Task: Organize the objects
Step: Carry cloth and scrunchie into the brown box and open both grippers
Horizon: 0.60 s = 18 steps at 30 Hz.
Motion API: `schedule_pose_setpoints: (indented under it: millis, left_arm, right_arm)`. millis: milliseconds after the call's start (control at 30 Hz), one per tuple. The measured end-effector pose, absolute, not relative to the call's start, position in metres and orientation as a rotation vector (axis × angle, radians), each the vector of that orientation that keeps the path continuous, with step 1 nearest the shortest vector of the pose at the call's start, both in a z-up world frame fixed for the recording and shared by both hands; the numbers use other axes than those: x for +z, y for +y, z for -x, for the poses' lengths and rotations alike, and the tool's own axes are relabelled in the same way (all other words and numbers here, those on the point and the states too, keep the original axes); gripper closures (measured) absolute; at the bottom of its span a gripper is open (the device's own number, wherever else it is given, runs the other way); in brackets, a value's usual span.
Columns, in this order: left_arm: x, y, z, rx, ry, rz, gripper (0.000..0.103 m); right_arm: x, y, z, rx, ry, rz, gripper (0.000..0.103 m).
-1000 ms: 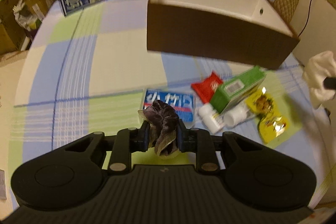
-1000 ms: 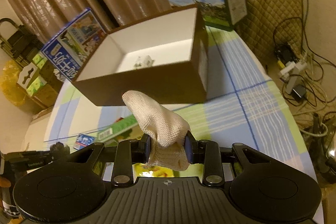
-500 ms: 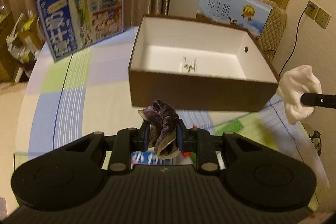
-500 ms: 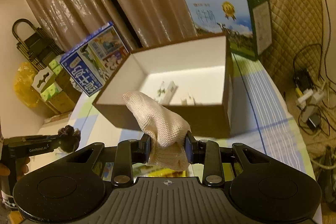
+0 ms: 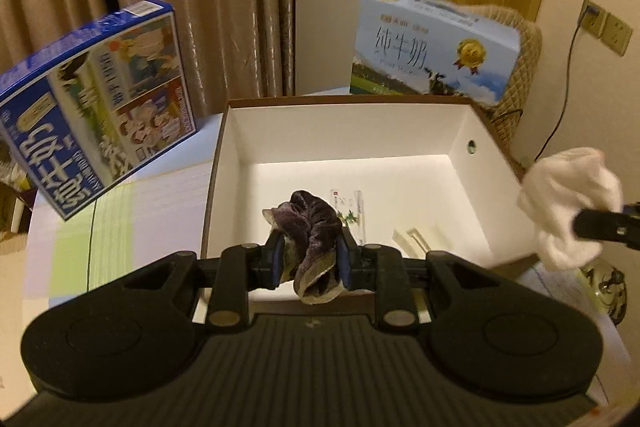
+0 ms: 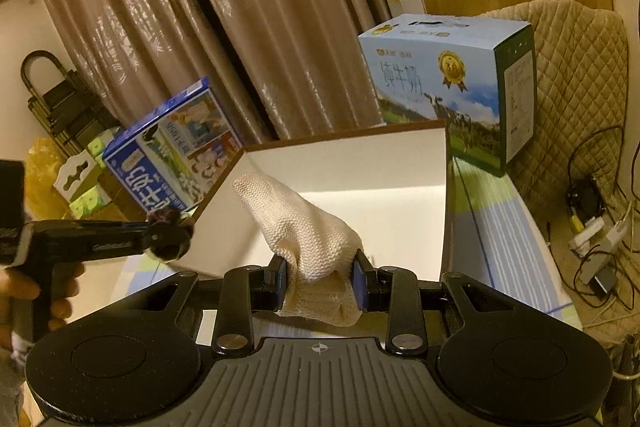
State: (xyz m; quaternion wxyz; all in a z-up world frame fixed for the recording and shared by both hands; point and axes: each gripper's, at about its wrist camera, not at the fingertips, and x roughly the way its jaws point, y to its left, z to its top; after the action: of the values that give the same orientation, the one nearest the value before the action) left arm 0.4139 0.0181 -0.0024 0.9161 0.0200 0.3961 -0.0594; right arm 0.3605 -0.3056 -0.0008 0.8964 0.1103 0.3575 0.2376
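The left gripper (image 5: 310, 261) is clamped on a dark purple scrunchie (image 5: 310, 233), held above the open brown box (image 5: 460, 131). Only the left view shows small white items (image 5: 352, 211) on the box floor. The right gripper (image 6: 320, 285) is closed on a cream knitted cloth (image 6: 308, 231) bunched between its jaws, also at the box. Only the right view shows the person's hand (image 6: 24, 287).

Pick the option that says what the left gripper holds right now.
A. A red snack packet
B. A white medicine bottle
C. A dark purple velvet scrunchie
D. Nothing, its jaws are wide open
C: in the left wrist view the left gripper is clamped on a dark purple velvet scrunchie, held over the open brown box, while the right gripper grips a cream knitted cloth.
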Motion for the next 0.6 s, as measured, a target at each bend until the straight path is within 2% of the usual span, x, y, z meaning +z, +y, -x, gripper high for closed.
schedule_pose_setpoints:
  millis: [167,400,467,533,600]
  left_arm:
    - [-0.026,0.014,-0.454,-0.112,0.875,-0.089,0.079]
    - [-0.058,0.012,-0.482,-0.116,0.935,-0.117,0.071]
    - [-0.061,0.013,-0.486,-0.11,0.939,-0.112,0.064]
    - [-0.06,0.013,-0.488,-0.108,0.926,-0.109,0.049]
    - [-0.056,0.013,-0.487,-0.102,0.908,-0.116,0.039]
  right_arm:
    - [-0.006,-0.309,-0.371,0.475,0.744,-0.238,0.074]
    - [-0.015,-0.31,-0.387,0.455,0.762,-0.244,0.074]
    - [-0.016,-0.309,-0.39,0.451,0.762,-0.242,0.074]
    - [-0.017,-0.308,-0.394,0.448,0.763,-0.241,0.074]
    - [-0.019,-0.309,-0.397,0.443,0.764,-0.242,0.074]
